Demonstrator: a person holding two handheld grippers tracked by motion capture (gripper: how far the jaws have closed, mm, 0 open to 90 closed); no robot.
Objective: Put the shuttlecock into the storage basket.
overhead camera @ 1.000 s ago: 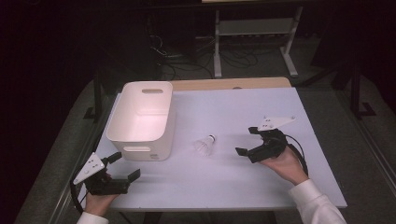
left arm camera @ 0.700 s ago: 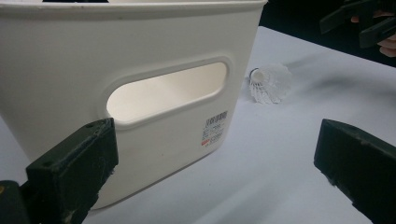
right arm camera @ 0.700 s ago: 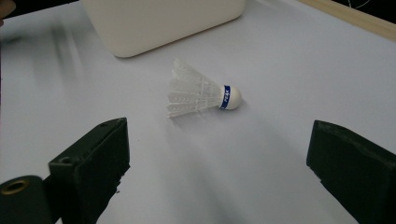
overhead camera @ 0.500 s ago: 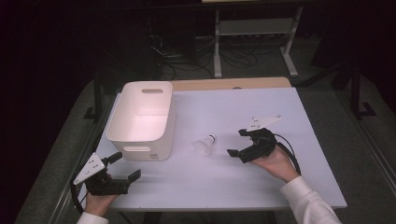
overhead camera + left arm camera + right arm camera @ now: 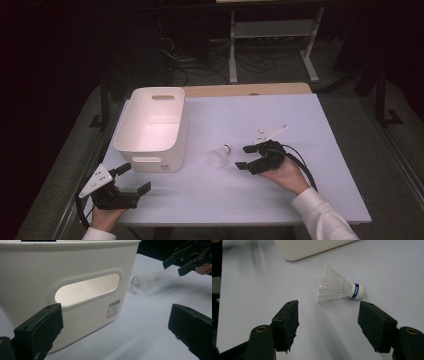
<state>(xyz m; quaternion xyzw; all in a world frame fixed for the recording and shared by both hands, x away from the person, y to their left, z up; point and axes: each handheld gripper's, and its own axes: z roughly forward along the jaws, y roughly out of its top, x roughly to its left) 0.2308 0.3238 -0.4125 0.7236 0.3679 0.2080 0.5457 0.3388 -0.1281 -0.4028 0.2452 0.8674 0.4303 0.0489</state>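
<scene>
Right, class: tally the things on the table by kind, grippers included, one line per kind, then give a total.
Shuttlecock: 1
White plastic bin: 1
Hand-held grippers: 2, the left gripper and the right gripper, both with jaws open
Total: 4

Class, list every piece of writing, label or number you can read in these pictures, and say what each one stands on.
"PEAK": white letters on the blue band round the cork of the shuttlecock.
Sticker with a barcode, small print and a red mark on the end wall of the white bin: too small to read.
</scene>
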